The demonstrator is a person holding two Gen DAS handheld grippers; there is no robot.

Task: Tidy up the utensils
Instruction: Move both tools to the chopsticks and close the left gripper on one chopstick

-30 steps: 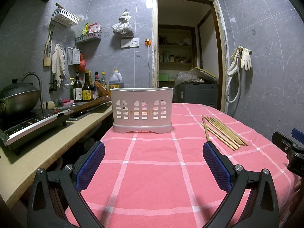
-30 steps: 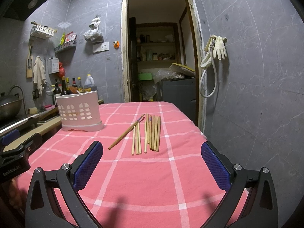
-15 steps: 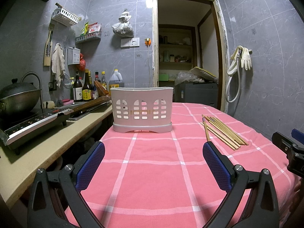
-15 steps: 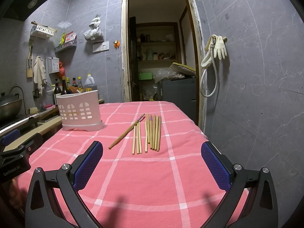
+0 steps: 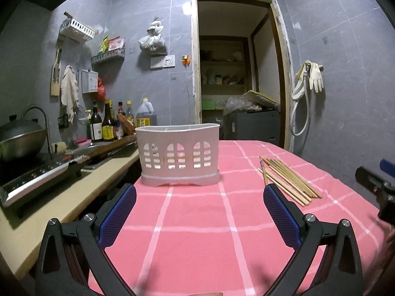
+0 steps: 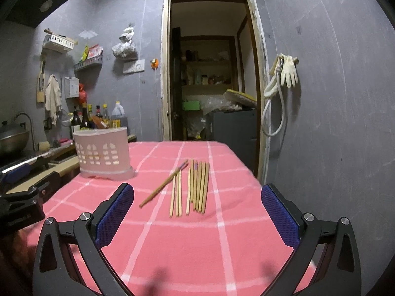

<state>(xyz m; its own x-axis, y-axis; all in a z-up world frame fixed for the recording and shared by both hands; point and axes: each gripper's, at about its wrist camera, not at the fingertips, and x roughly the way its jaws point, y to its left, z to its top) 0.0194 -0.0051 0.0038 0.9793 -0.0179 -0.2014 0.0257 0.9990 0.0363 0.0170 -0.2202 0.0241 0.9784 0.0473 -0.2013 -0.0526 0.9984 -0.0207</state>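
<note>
On the pink checked tablecloth (image 5: 197, 234) I have both grippers hovering low, and I take the white utensil holder (image 5: 179, 154) as my landmark. My left gripper (image 5: 199, 212) sits straight in front of the holder, well short of it, its blue pads (image 5: 118, 212) spread wide with nothing between them. My right gripper (image 6: 197, 212) is off to the holder's right and nearer me, its jaws likewise spread wide and empty. The chopsticks (image 6: 191, 187) lie flat on the cloth to the right of the holder, apart from it, most of them side by side in a loose row pointing away from me, with one longer stick (image 6: 163, 183) slanting across the row's left edge toward the holder. From the left wrist view the same bundle (image 5: 288, 180) lies right of the holder, just beyond the right pad. The holder stands upright near the cloth's left edge, beside the counter (image 5: 49, 202).
</note>
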